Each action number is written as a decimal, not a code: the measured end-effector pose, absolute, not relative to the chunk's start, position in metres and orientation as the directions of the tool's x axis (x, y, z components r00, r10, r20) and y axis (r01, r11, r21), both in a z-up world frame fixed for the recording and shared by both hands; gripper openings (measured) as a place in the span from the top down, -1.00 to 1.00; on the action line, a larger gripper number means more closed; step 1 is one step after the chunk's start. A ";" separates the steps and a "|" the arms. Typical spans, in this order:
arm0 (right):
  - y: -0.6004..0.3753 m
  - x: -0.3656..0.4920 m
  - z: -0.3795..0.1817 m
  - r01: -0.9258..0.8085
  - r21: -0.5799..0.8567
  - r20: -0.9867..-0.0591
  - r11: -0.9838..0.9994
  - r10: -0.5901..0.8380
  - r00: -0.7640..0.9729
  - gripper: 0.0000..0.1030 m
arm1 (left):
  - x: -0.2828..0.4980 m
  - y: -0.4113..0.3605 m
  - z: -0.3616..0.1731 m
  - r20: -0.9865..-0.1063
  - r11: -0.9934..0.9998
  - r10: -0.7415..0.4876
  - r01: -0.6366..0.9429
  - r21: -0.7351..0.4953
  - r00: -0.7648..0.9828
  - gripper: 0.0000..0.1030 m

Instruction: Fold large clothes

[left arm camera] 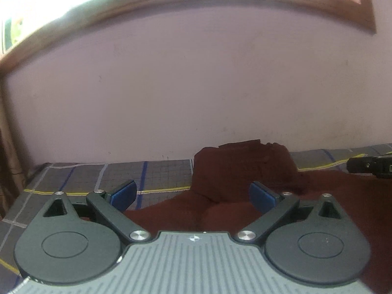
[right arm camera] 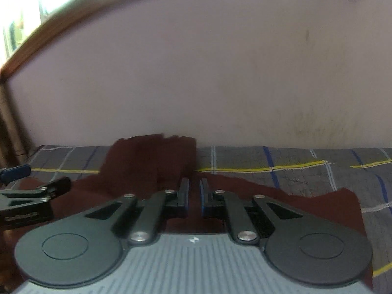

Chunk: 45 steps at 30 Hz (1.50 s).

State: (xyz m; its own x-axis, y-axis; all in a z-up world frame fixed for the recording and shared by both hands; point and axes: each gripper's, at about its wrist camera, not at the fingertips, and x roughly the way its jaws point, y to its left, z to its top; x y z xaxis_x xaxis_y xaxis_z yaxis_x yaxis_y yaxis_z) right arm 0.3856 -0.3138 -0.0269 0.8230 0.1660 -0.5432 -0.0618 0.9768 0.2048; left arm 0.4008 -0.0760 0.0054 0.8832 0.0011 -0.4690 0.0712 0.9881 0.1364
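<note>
Maroon fabric garment (left arm camera: pixel 245 176), dark reddish-brown and pretty big, is sprawled over a bed covered in a grey checked sheet with blue, white and yellow lines (left arm camera: pixel 122 174), pushed up against a plain pale pink wall (left arm camera: pixel 196 85). One part of the cloth lies doubled over towards the wall as a squarish flap, which reads to me like a first fold already laid down, while the rest spreads flat towards the cameras. Left tool (left arm camera: pixel 192 194) hangs over the near cloth with its blue-padded fingers (left arm camera: pixel 123 193) spread wide and nothing between them, so my guess is it's lining up to grab an edge. Right tool (right arm camera: pixel 194 196) has its fingers drawn nearly together with only a thin gap; I can't see any cloth pinched in there, it just floats above the garment with the flap beyond it. Both point slightly downward at the bed, which makes sense if you want to pick up a flat layer. Hard bits: both views are blurry, the near edge of the garment is hidden under the tool bodies, and its right corner runs out past the sheet lines so I can't tell what kind of garment it is. A brown wooden window frame (left arm camera: pixel 171 2) is cut off up top.
</note>
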 end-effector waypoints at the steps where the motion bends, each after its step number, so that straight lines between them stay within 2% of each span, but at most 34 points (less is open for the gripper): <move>1: -0.314 0.393 -0.029 -0.051 0.192 -0.556 0.980 0.151 0.817 0.83 | 0.407 -0.073 0.004 -0.473 0.988 -0.004 0.076 0.132 0.881 -0.95; 7: -0.324 0.414 -0.080 0.031 0.125 -0.646 0.992 0.058 0.761 0.85 | 0.434 -0.041 -0.034 -0.526 0.994 0.056 0.000 0.106 0.848 -0.98; 10: -0.334 0.414 -0.103 0.046 0.173 -0.639 0.984 0.077 0.765 0.85 | 0.434 -0.018 -0.046 -0.520 0.999 0.017 -0.032 -0.019 0.854 -0.95; 14: -0.330 0.408 -0.111 0.046 0.143 -0.620 0.989 0.053 0.783 0.86 | 0.437 -0.019 -0.063 -0.497 0.997 0.071 -0.054 0.048 0.865 -0.98; 20: -0.318 0.413 -0.113 0.043 0.034 -0.640 0.998 -0.011 0.768 0.88 | 0.447 -0.011 -0.075 -0.547 0.997 0.072 -0.056 0.045 0.834 -0.98; 24: -0.314 0.415 -0.114 0.044 -0.013 -0.639 0.999 -0.042 0.768 0.88 | 0.455 -0.009 -0.079 -0.574 0.992 0.123 -0.094 0.080 0.809 -0.99; 29: -0.296 0.414 -0.116 0.058 -0.169 -0.617 0.984 -0.151 0.773 0.87 | 0.456 -0.009 -0.079 -0.589 0.986 0.168 -0.124 0.116 0.790 -1.00; 35: -0.291 0.414 -0.115 0.070 -0.209 -0.608 0.975 -0.186 0.772 0.86 | 0.457 -0.005 -0.081 -0.611 0.987 0.161 -0.120 0.108 0.775 -1.00; 38: -0.297 0.414 -0.113 0.073 -0.156 -0.615 0.985 -0.155 0.773 0.86 | 0.457 -0.003 -0.080 -0.615 0.989 0.149 -0.118 0.091 0.774 -1.00; 43: -0.335 0.410 -0.110 0.084 0.106 -0.628 0.991 0.001 0.778 0.86 | 0.458 0.000 -0.081 -0.619 0.990 0.137 -0.117 0.073 0.774 -1.00; 45: -0.342 0.406 -0.110 0.073 0.139 -0.628 0.988 0.031 0.778 0.86 | 0.458 0.000 -0.080 -0.617 0.991 0.136 -0.117 0.071 0.775 -1.00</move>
State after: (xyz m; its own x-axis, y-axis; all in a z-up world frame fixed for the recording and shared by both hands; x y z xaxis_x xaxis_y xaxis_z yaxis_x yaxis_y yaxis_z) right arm 0.4063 -0.3417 -0.1104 0.7779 0.0307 -0.6277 0.0735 0.9875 0.1394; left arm 0.4576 0.0000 -0.0805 0.7753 0.1363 -0.6167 -0.1173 0.9905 0.0714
